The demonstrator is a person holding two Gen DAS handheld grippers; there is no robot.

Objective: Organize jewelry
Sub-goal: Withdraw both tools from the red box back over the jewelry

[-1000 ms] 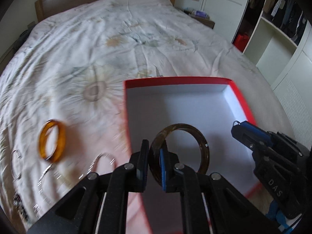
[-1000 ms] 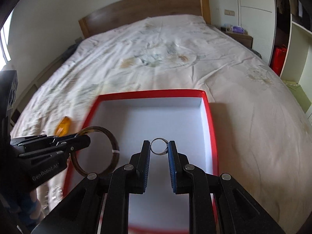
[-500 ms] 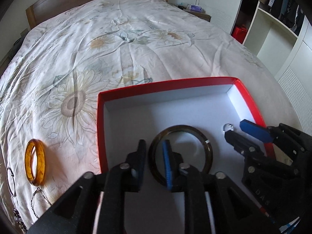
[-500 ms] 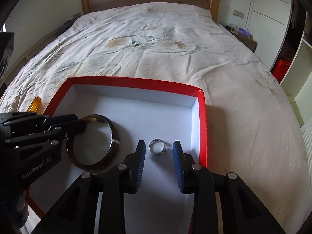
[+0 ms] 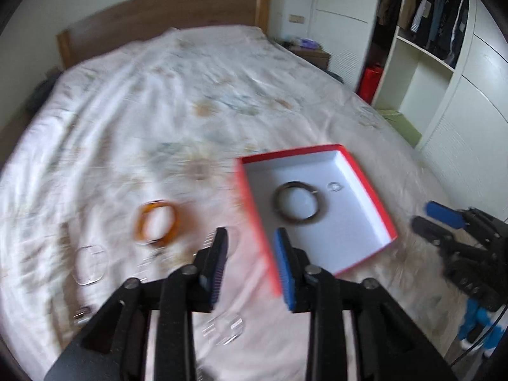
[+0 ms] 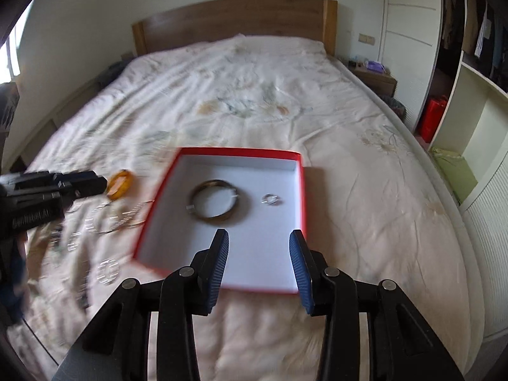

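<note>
Right wrist view: red box (image 6: 303,190) holds dark bangle (image 6: 216,204) and ring (image 6: 270,199); both hand-held grippers empty, jaws just opening.

Cloth, card, wood and metal

The bed (image 6: 349,190) has wrinkled matt cloth; the box (image 6: 300,190) looks like matt red card, the headboard (image 6: 235,16) smooth wood, the ring (image 6: 270,199) shiny metal.

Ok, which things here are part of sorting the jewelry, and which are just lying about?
Part of the job:
- red shallow box with white inside
- dark brown bangle, in the box
- small silver ring, in the box
- amber orange bangle, on the bedspread
- clear blurred pieces, on the bedspread

Just lying about:
- red bag
- hanging clothes
- wooden nightstand
</note>
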